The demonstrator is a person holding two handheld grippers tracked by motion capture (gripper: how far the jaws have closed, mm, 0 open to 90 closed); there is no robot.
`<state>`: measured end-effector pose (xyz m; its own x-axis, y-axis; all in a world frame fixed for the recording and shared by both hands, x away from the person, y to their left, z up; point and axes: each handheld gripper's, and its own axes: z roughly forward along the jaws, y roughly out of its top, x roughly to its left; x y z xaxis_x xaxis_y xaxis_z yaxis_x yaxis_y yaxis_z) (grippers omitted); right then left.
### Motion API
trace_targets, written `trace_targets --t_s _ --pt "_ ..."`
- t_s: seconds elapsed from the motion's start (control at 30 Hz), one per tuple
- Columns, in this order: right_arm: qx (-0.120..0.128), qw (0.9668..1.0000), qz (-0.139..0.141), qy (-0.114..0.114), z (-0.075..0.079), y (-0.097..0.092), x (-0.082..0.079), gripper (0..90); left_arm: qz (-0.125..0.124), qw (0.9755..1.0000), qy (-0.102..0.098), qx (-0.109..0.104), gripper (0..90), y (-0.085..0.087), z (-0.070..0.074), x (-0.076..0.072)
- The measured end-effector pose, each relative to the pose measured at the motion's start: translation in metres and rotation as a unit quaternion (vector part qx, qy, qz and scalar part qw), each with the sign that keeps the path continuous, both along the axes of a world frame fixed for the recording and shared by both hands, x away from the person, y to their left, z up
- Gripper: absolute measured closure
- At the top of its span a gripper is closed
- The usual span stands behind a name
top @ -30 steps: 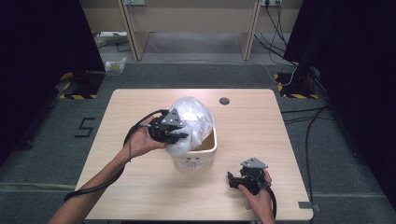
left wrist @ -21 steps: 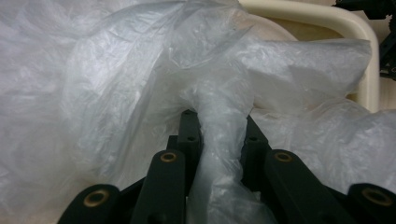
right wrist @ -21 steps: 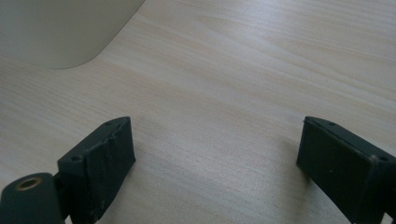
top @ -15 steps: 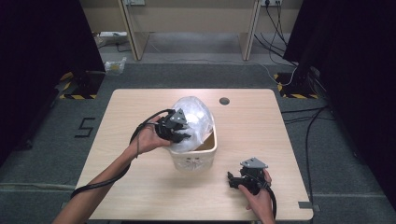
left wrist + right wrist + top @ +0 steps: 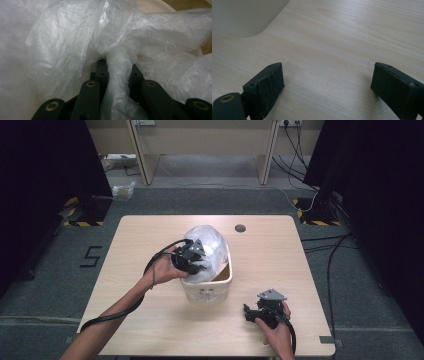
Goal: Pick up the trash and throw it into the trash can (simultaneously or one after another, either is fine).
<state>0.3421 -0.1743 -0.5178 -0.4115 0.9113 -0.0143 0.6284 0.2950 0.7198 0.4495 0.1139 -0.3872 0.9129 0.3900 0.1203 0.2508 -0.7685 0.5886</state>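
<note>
Fingers [image 5: 101, 71] pinching crinkled translucent plastic bag [image 5: 75, 37].

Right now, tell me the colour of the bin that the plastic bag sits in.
Cream, or off-white. The bin shows best in the high view, under the clear bag.

A light wooden table [image 5: 150, 250] with a small dark round hole [image 5: 240, 228] near its far edge stands on grey carpet [image 5: 45, 285] marked with a black "5" [image 5: 92, 256].
</note>
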Motion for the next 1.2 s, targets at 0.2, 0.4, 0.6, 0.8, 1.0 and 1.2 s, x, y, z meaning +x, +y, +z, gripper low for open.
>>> trace_targets --t_s 0.2,0.4,0.6,0.8,1.0,1.2 --pt "0.001 1.0 0.0 0.001 0.0 0.0 0.0 11.1 0.006 0.9998 -0.013 -0.013 66.1 0.005 0.005 -0.004" --pt "0.001 1.0 0.0 0.001 0.0 0.0 0.0 11.0 0.007 0.9991 -0.033 -0.028 51.0 0.012 0.025 -0.015" --pt "0.001 1.0 0.0 0.001 0.0 0.0 0.0 11.0 0.01 0.9974 -0.05 -0.051 47.9 0.025 0.043 -0.023" --pt "0.001 1.0 0.0 0.001 0.0 0.0 0.0 11.1 0.013 0.996 -0.056 -0.068 46.4 0.035 0.053 -0.026" --pt "0.001 1.0 0.0 0.001 0.0 0.0 0.0 11.0 0.022 0.9926 -0.068 -0.098 46.3 0.041 0.063 -0.027" --pt "0.001 1.0 0.0 0.001 0.0 0.0 0.0 11.1 0.051 0.9921 -0.066 -0.095 51.8 0.038 0.05 -0.007"
